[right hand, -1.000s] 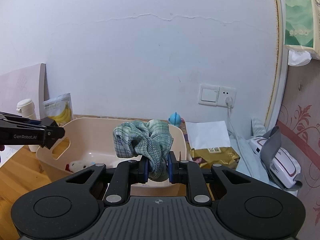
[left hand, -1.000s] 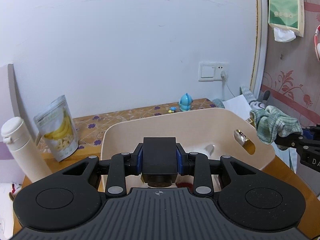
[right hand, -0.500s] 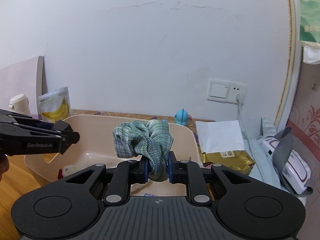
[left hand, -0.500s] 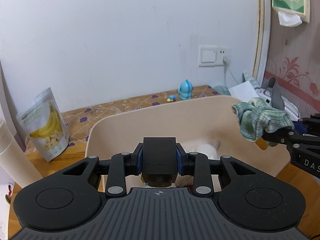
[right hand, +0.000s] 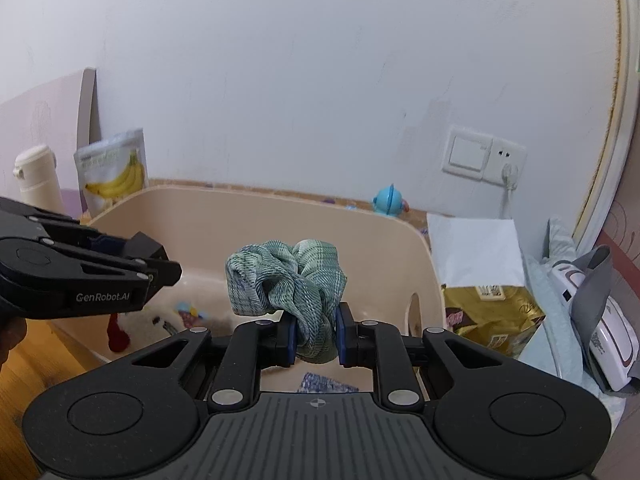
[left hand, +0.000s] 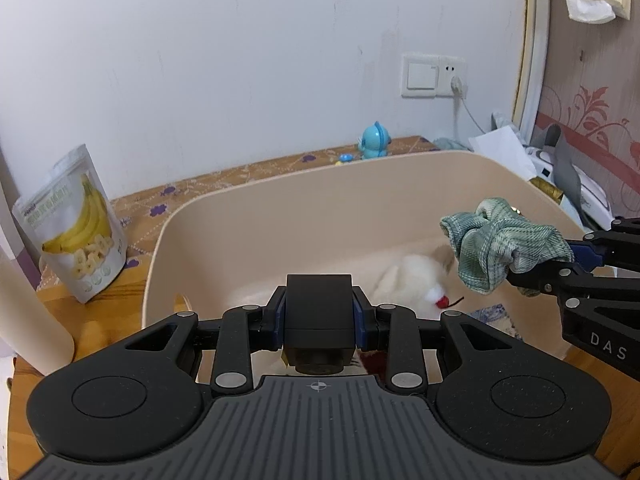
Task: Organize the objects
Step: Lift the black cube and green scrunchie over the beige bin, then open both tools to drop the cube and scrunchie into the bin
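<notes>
Wooden table [left hand: 100,320], beige bin [left hand: 360,200], banana-chip pouch [left hand: 76,224], white bottle [right hand: 36,176]

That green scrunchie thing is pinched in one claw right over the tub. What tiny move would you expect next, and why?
Probably a short dip and then letting go. The right gripper is shut on the green scrunchie, which hangs above the inside of the beige bin, where a white plush toy already lies. The left gripper holds a black block, so it looks busy.

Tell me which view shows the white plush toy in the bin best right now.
The left wrist view: the white plush toy lies in plain sight on the floor of the beige bin. In the right wrist view it is mostly hidden behind the left gripper; only a white patch shows.
</notes>
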Demonstrator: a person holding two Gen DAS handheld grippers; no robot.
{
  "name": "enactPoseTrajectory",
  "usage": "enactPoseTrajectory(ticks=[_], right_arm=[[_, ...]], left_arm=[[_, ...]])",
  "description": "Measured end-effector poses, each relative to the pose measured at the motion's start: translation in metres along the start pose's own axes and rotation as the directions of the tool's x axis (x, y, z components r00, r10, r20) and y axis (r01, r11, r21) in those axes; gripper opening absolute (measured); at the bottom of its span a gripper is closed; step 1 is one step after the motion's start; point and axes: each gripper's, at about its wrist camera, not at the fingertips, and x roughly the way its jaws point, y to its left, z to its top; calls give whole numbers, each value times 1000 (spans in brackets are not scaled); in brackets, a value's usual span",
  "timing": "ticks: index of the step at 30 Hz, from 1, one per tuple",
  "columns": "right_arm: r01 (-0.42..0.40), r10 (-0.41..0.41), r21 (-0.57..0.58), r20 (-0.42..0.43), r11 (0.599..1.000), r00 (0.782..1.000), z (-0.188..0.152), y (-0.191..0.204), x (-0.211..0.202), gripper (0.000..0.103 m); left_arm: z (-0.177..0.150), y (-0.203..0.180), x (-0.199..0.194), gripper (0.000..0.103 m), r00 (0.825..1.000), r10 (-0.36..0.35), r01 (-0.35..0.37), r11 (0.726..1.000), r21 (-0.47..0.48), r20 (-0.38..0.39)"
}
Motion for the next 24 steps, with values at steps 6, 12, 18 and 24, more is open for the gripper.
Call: enactPoseTrajectory(ticks=[6, 12, 18, 24], right_arm=[[-3, 3, -14, -44, 1000, 999, -3, 3, 7, 20], [-9, 7, -23, -71, 1000, 997, -4, 5, 10, 38], [-3, 2, -22, -71, 1000, 997, -3, 7, 7, 55], [-28, 27, -19, -66, 999, 997, -2, 8, -1, 82]], left_arm=[[-4, 0, 8, 32, 999, -4, 4, 1000, 3, -38], [-8, 1, 9, 35, 998, -1, 1, 1000, -3, -57], [-7, 4, 2, 67, 999, 7, -9, 1000, -29, -48], [-3, 7, -12, 70, 1000, 18, -19, 999, -40, -18]])
